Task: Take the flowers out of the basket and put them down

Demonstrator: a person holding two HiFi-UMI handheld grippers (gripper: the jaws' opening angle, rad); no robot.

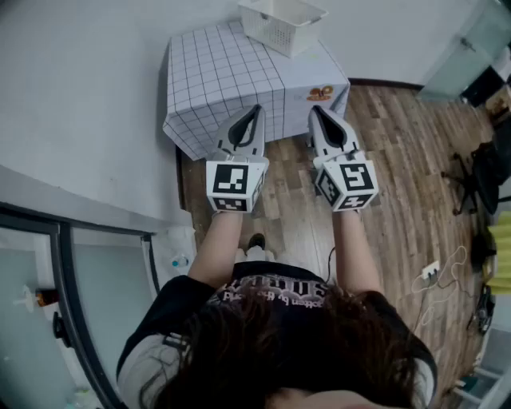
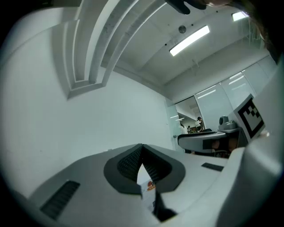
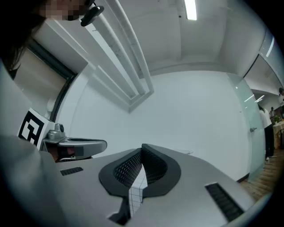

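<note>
A white slotted basket [image 1: 281, 22] stands at the far edge of a table draped in a grid-pattern cloth [image 1: 223, 80]. No flowers show in it from the head view. I hold both grippers side by side, level, in front of the table's near edge. The left gripper [image 1: 256, 109] [image 2: 141, 147] has its jaws closed tip to tip with nothing between them. The right gripper [image 1: 316, 109] [image 3: 142, 147] is shut and empty in the same way. Both gripper views look mostly at the white wall, with a sliver of the grid cloth seen through the gap below the pads.
Wooden floor [image 1: 399, 200] spreads to the right of the table. An office chair [image 1: 479, 172] and a power strip with cables [image 1: 431, 272] lie at the right. A glass door frame [image 1: 64, 272] runs along the left. A white wall stands behind the table.
</note>
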